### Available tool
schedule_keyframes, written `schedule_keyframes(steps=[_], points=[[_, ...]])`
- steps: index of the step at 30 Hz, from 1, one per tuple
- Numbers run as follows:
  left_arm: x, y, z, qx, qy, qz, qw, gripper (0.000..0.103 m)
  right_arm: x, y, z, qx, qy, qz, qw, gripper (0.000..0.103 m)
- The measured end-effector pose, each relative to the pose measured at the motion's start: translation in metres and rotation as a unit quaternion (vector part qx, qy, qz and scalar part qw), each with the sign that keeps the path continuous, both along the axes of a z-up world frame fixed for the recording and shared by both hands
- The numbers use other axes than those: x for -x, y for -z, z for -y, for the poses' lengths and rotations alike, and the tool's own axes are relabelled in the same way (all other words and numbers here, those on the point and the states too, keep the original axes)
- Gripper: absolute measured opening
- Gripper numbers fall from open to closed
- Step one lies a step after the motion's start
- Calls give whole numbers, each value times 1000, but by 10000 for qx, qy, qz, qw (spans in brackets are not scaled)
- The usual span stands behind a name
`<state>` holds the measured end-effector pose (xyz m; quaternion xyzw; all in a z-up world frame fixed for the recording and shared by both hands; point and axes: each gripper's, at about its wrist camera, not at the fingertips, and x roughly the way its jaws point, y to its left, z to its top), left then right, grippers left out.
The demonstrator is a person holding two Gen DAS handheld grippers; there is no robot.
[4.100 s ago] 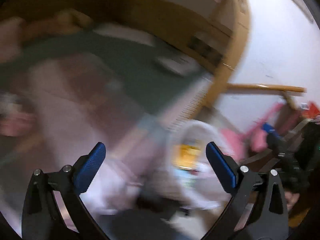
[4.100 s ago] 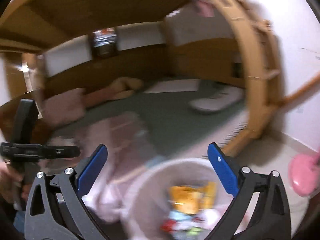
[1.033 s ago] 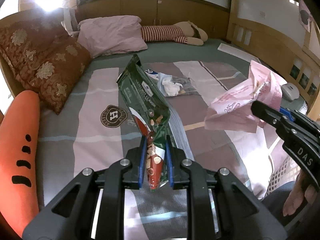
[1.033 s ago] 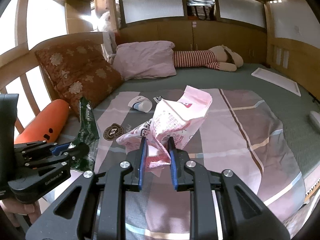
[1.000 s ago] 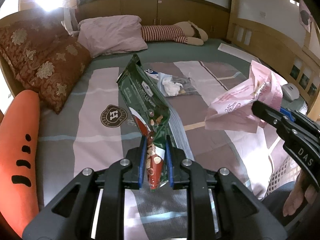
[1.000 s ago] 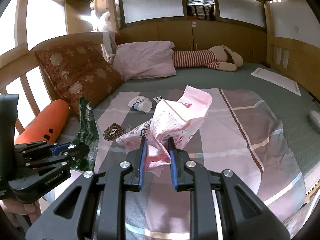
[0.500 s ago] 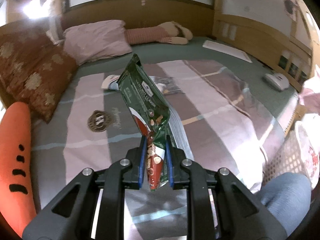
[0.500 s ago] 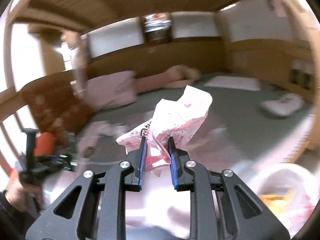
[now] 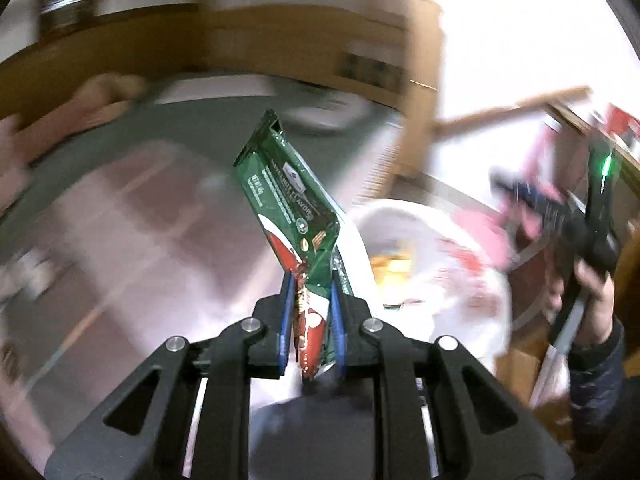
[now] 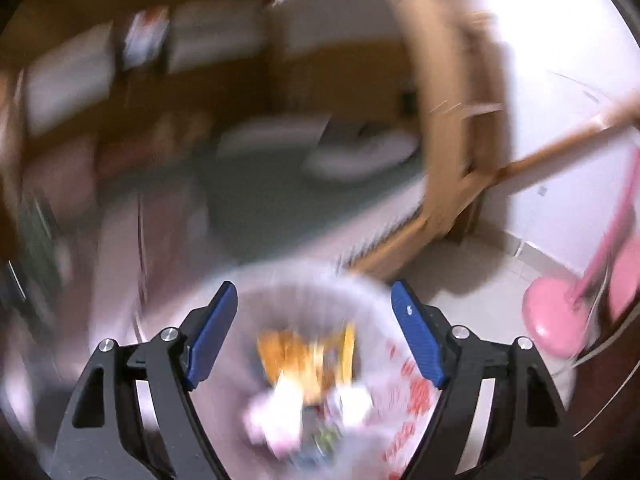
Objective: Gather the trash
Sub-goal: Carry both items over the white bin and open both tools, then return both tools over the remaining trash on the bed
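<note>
Two grippers near the bin. Left gripper (image 9: 308, 320) pinches green wrapper (image 9: 294, 204) at its lower end, long axis running up and away; white trash bin (image 9: 436, 216) lies just right and below. Right gripper (image 10: 312, 332), jaws opening with nothing between them, hangs directly over the bin's trash (image 10: 308, 356).

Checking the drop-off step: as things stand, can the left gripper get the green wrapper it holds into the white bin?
Probably yes. The left gripper is shut on the green wrapper, and the white bin sits just to its right with its mouth open; the right gripper, jaws opening and empty, hovers above it.
</note>
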<state>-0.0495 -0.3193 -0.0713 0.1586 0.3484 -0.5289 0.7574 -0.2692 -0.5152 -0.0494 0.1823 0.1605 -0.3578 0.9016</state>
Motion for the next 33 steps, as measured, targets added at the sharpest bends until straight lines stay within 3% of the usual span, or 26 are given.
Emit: schedule_keyframes(steps=[2,4,5,6,8,11,14,17,21,24,29,33], points=[[25,6,45,-125,460,-43,9989,18,22,-27,-1,87,193,653,9976,88],[39,22,83,-338,664,-284,9968,33,27,-40,-6,221,148,829,9962,89],[40,30,94,-473,657,-393,9959,70,27,-44,-9,272,94,841,9960,89],[38,41,103,-602,500,-436,9960,91,24,-45,-14,325,8,832,9960,89],[30,50,103,-690,164,-359,9968,92,10,-41,-26,344,-225,693,9967,89],[6,47,71,-605,-80,-501,9969,92,-8,-30,-31,203,-544,598,9965,89],[-30,28,12,-450,-583,-88,9972,98,-51,-15,-60,-40,-1132,381,9928,89],[-72,11,-57,-322,-1443,368,9883,99,-96,-5,-94,-84,-1689,189,9854,89],[-134,-5,-146,-305,-2785,495,9587,99,-176,-8,-165,160,-2637,-33,9645,89],[-170,-13,-213,-272,-3692,616,9269,99,-228,-20,-210,352,-3109,-19,9498,89],[-203,-10,-271,-419,-4439,954,8900,99,-330,-29,-275,539,-3658,-65,9291,89],[-223,19,-320,-377,-4987,637,8636,99,-388,-11,-297,689,-3756,-232,9239,89]])
